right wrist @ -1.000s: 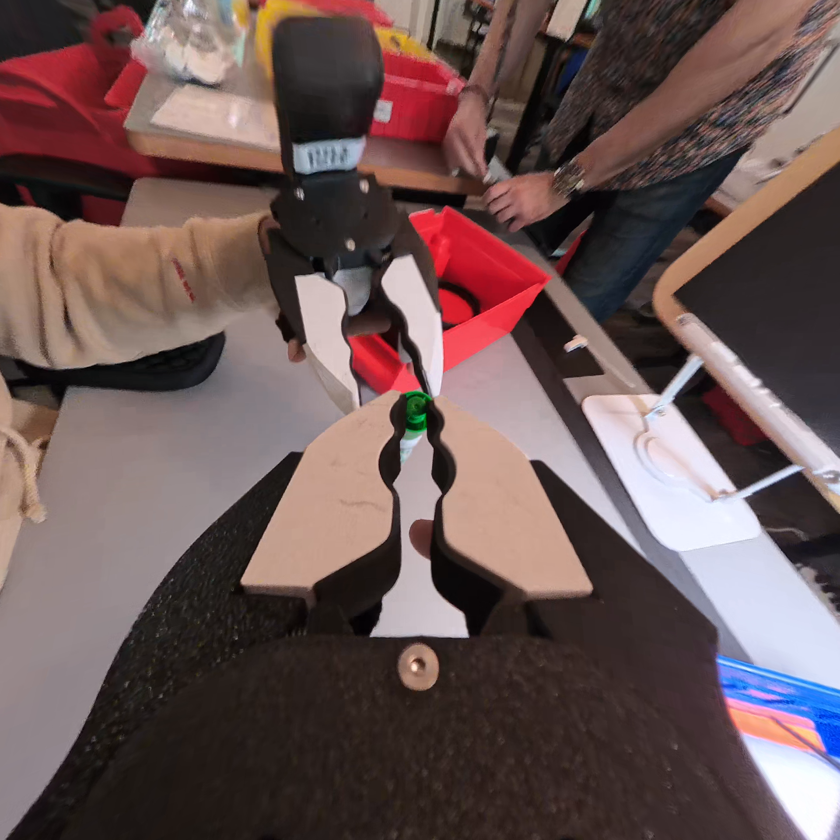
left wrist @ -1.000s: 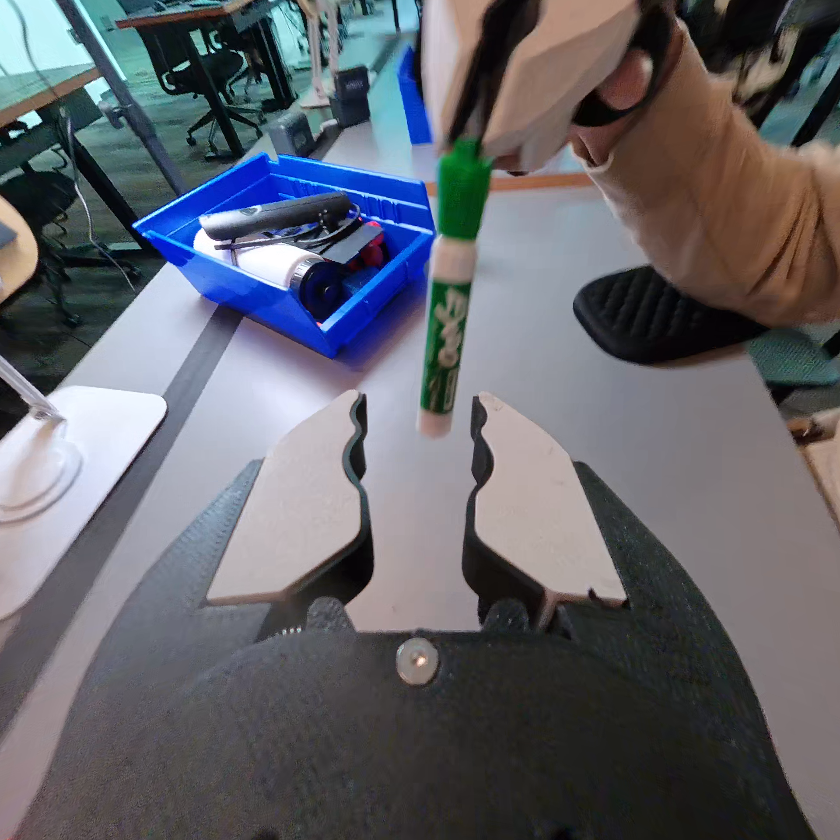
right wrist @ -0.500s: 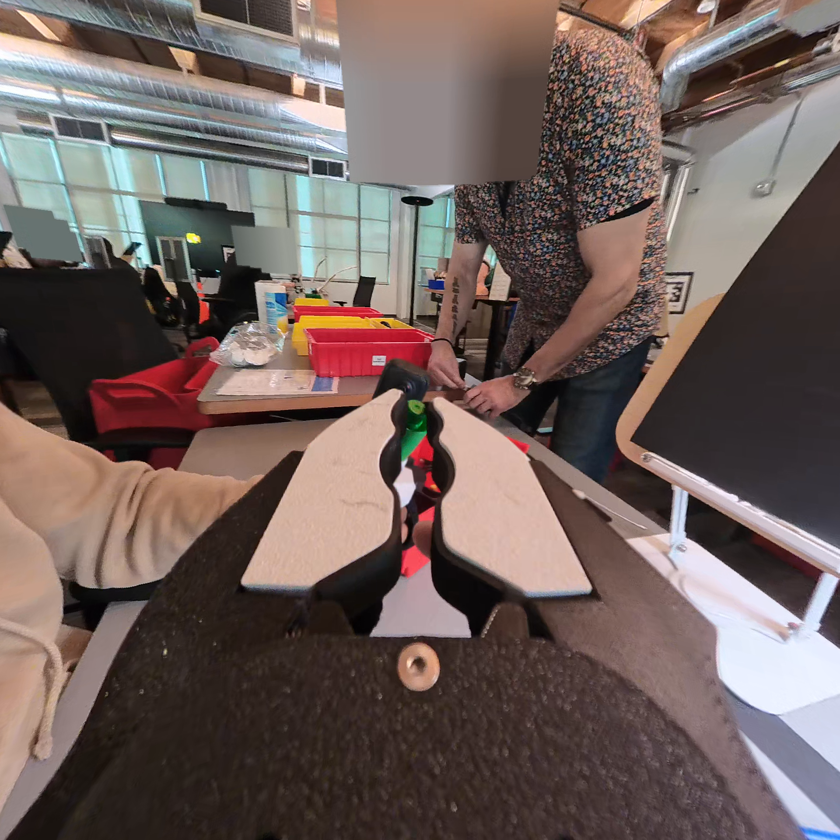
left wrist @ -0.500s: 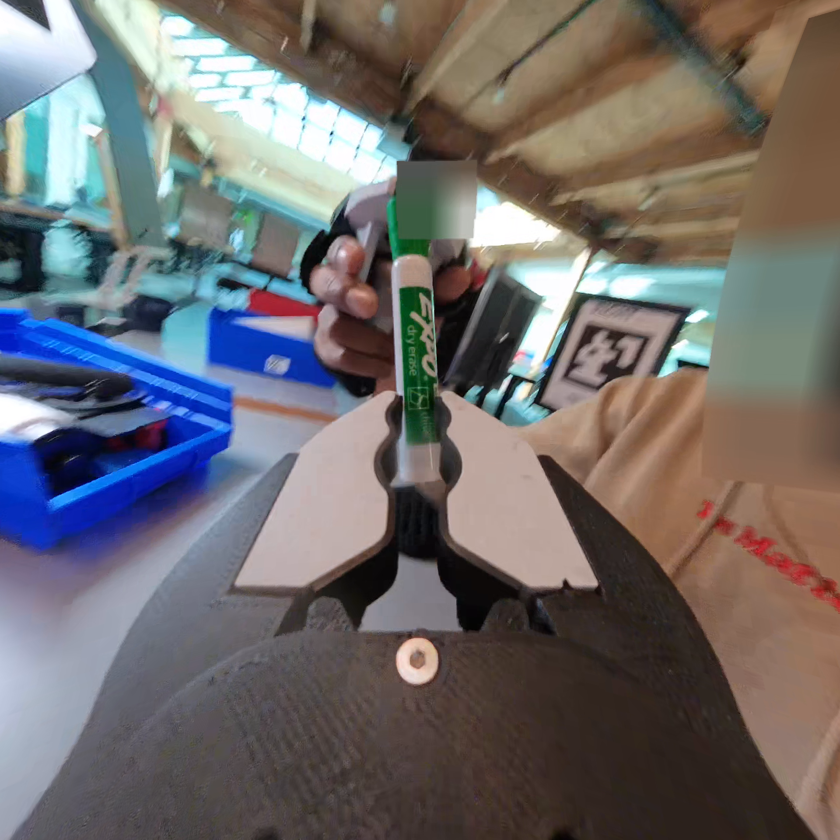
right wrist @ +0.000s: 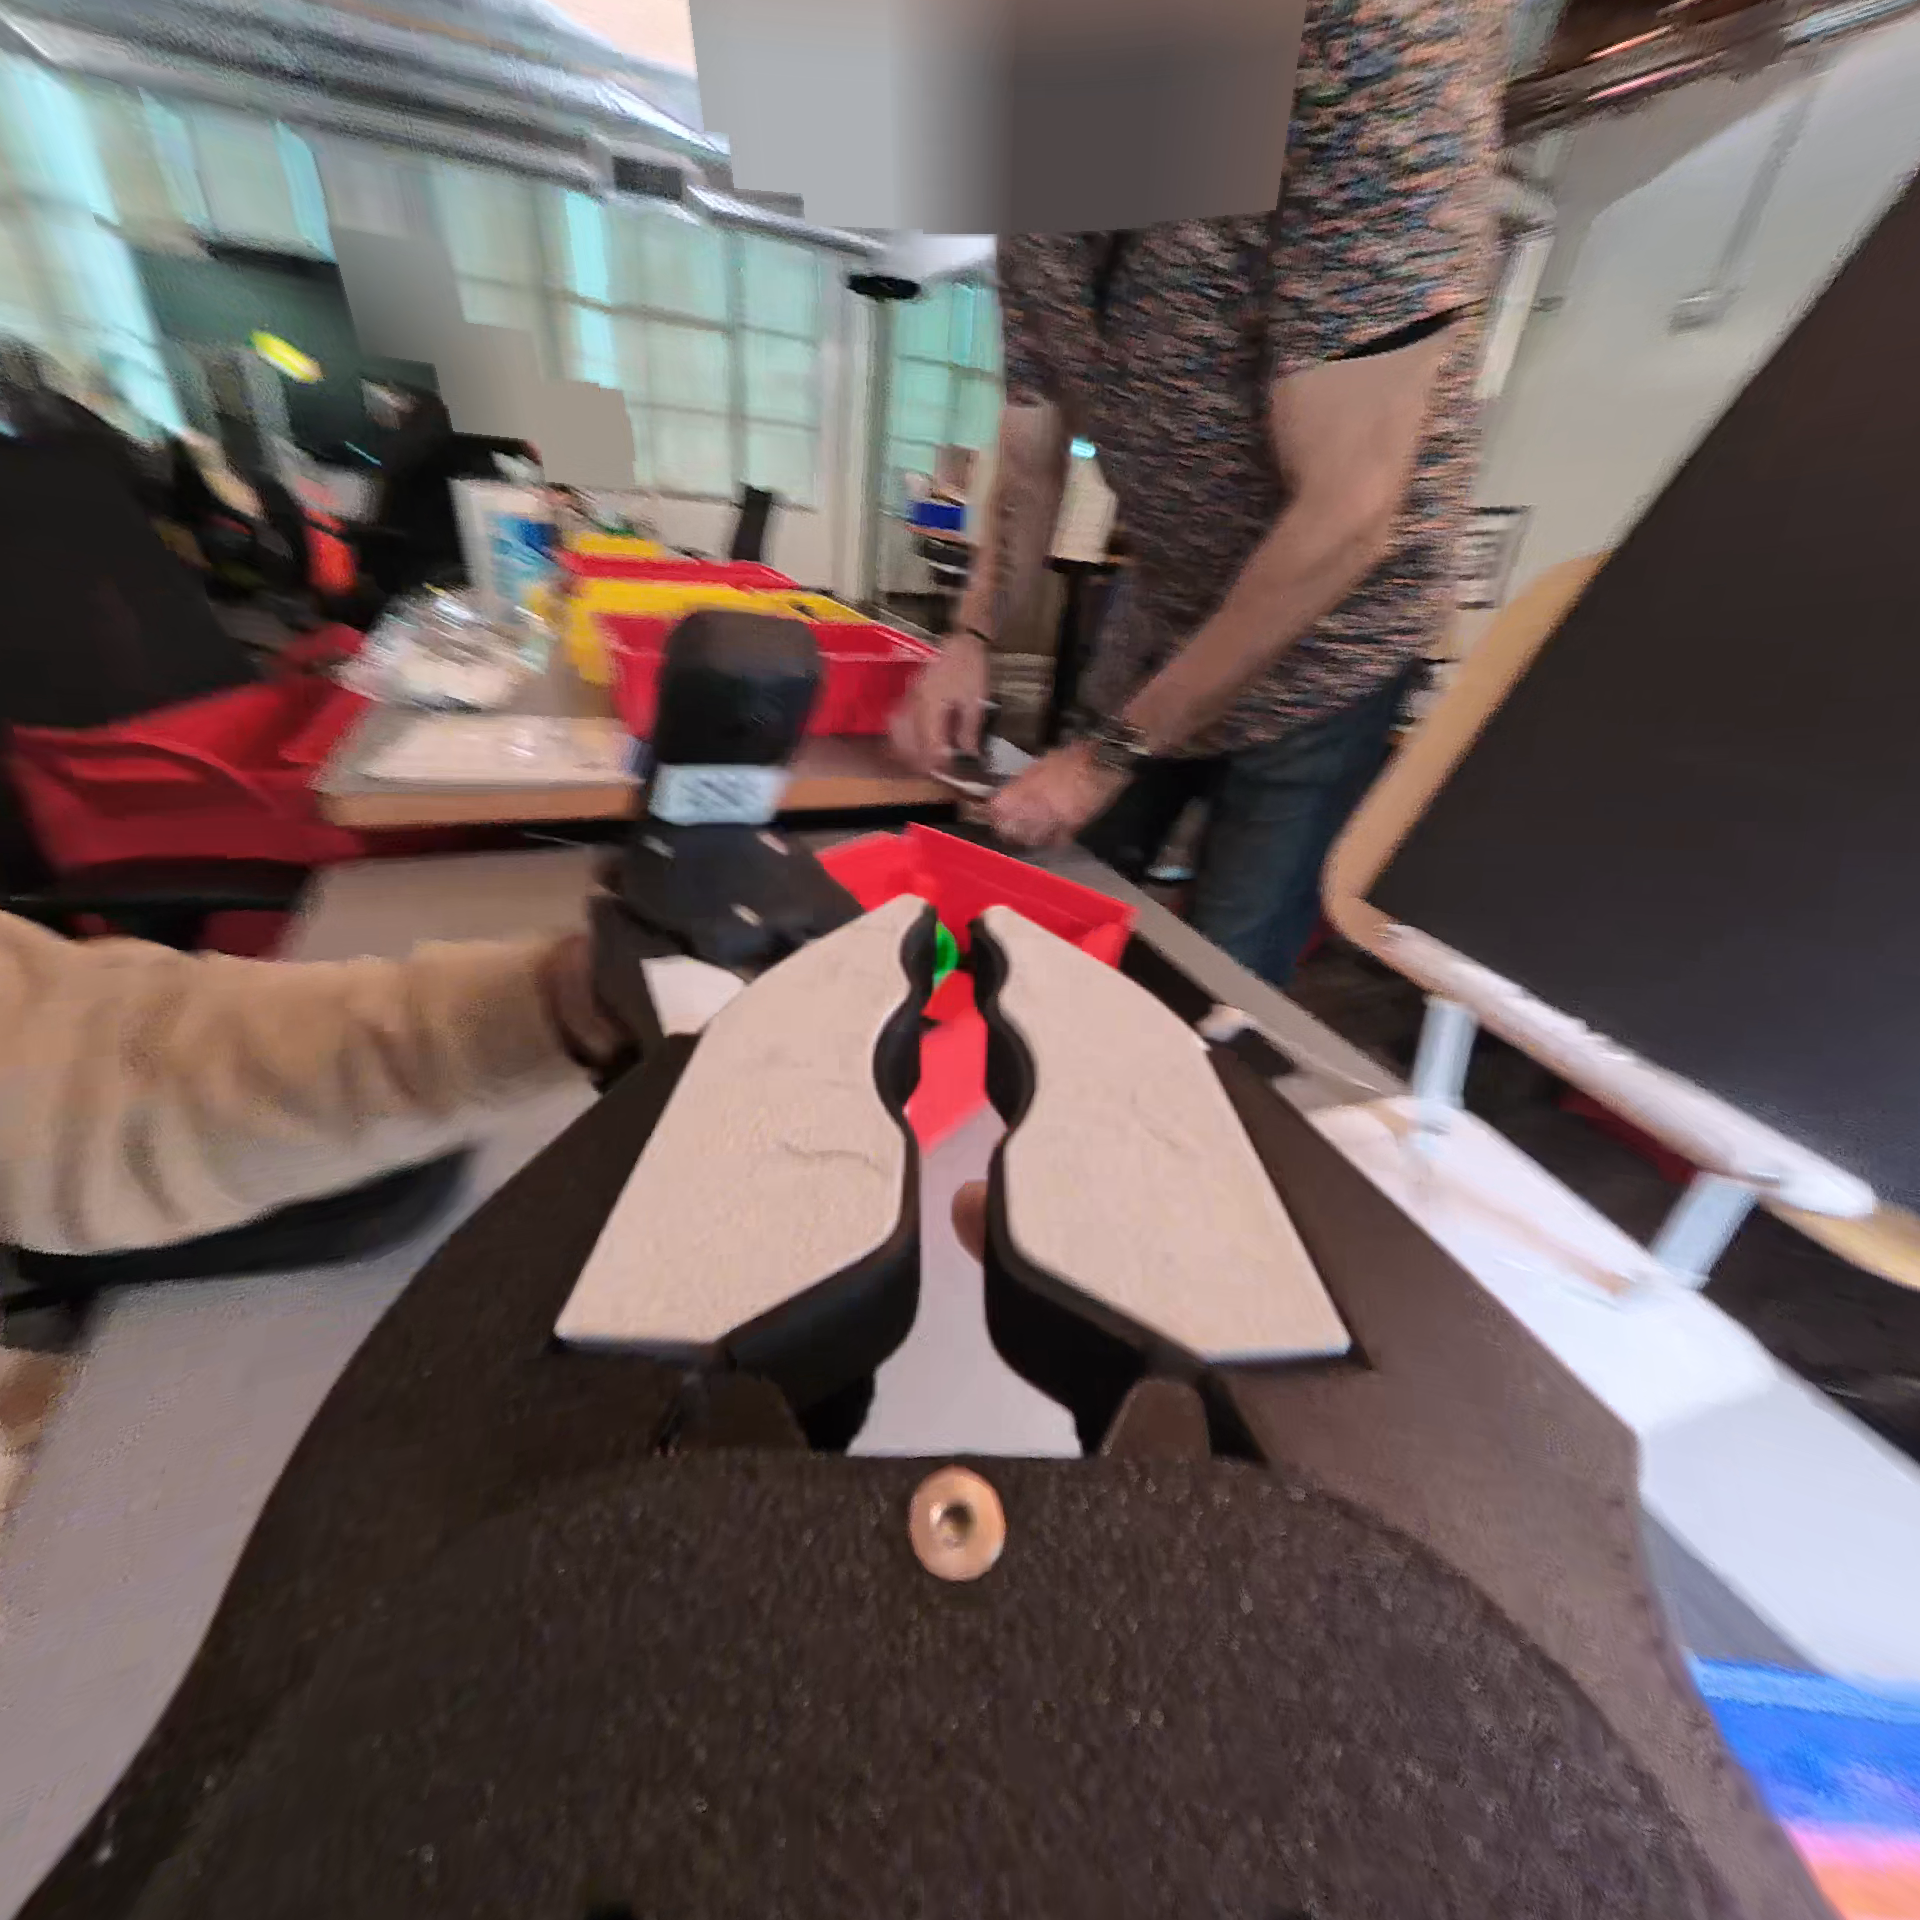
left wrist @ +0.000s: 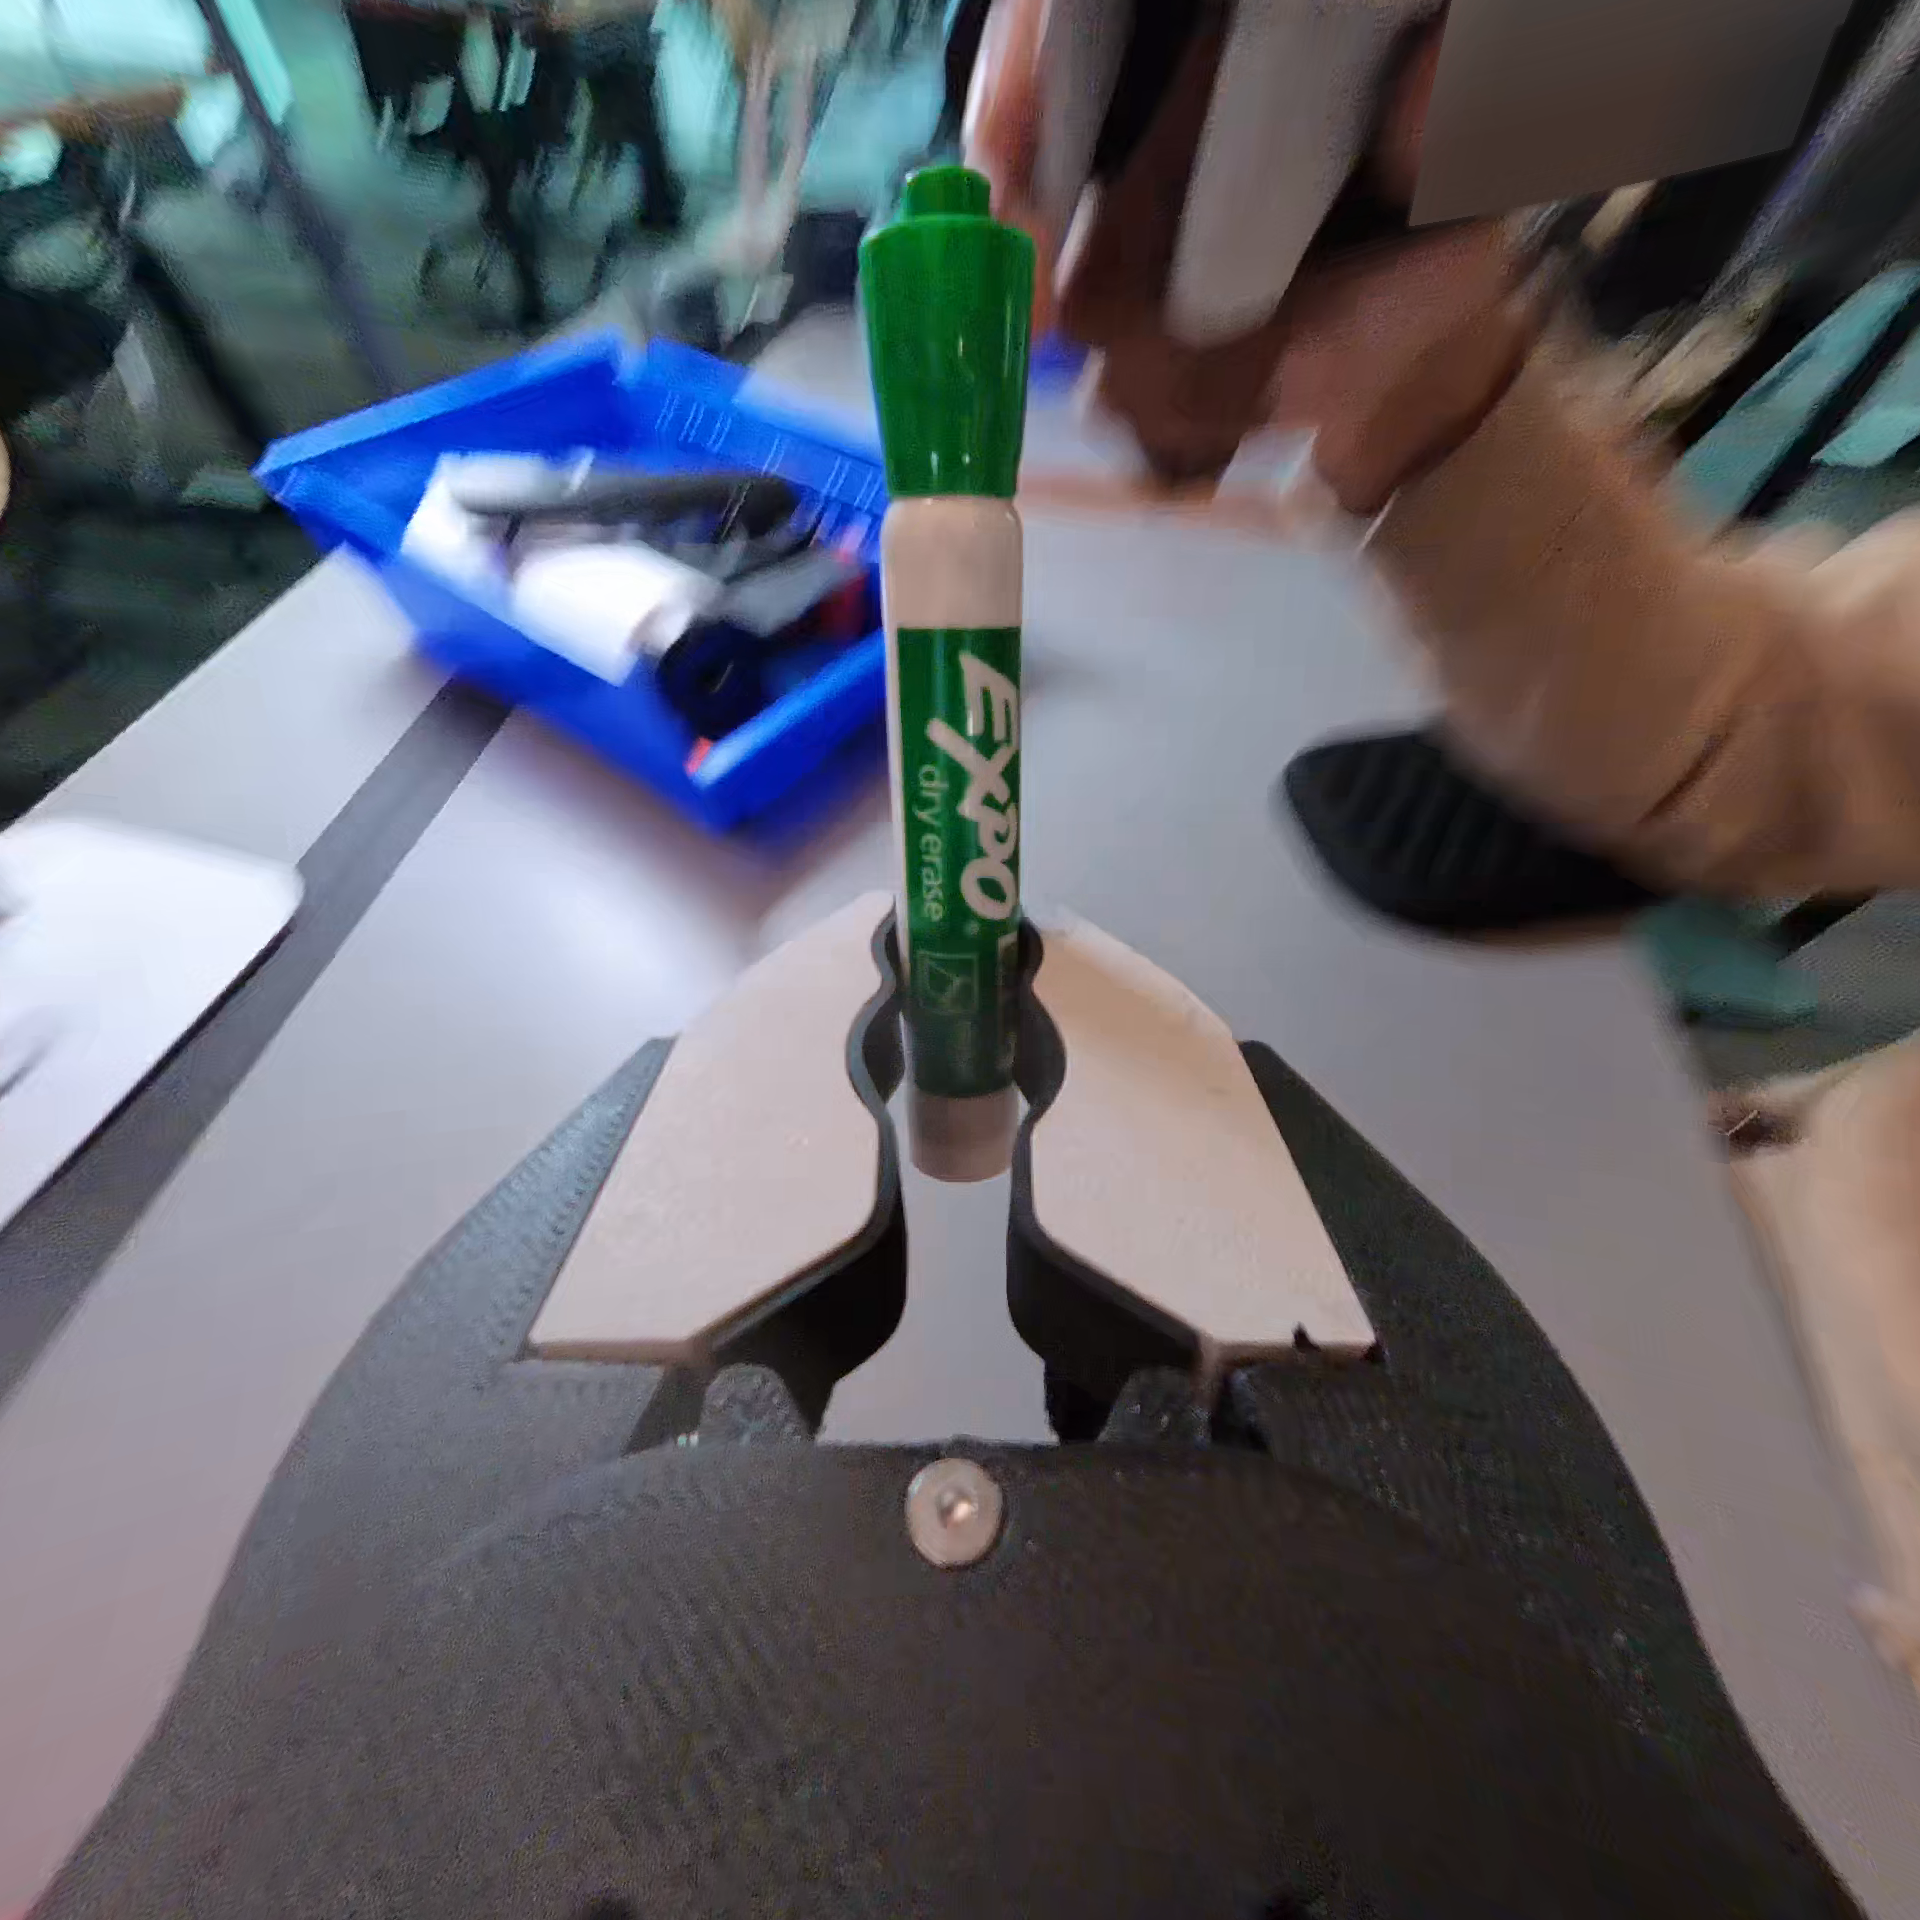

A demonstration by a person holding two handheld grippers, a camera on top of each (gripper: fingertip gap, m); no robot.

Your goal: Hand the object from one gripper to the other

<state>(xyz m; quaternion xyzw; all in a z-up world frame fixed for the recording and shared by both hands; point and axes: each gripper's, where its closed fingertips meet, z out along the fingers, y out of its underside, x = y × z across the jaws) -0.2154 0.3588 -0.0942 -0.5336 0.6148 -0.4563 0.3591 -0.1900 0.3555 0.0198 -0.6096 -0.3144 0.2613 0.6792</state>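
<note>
The left gripper (left wrist: 961, 930) is carrying the whole load now: its jaws are pinching the green dry-erase marker (left wrist: 954, 727) only at the low end of the barrel, with most of the barrel and the cap standing upright and free above them, over the grey bench (left wrist: 520, 1039). With so much length above so short a hold, the biggest risk, as I judge it, is the marker pivoting or sliding out if the gripper is swinging quickly, and the blur suggests quick motion. A lesser risk is the right gripper (right wrist: 951, 920) clipping the cap, since it is hanging close by; its jaws are standing a narrow gap apart and gripping nothing, the green cap showing only through that gap, farther off.

The blue bin (left wrist: 582, 717) on the bench is holding a long black object, a white cylinder and some small dark and red pieces, too blurred to name. The red bin (right wrist: 1049, 914) near the bench's other side is mostly hiding behind the right jaws, so its contents cannot be told. On a farther table, a red bin (right wrist: 873, 675) and a yellow bin (right wrist: 623, 603) are sitting side by side, contents unseen.
</note>
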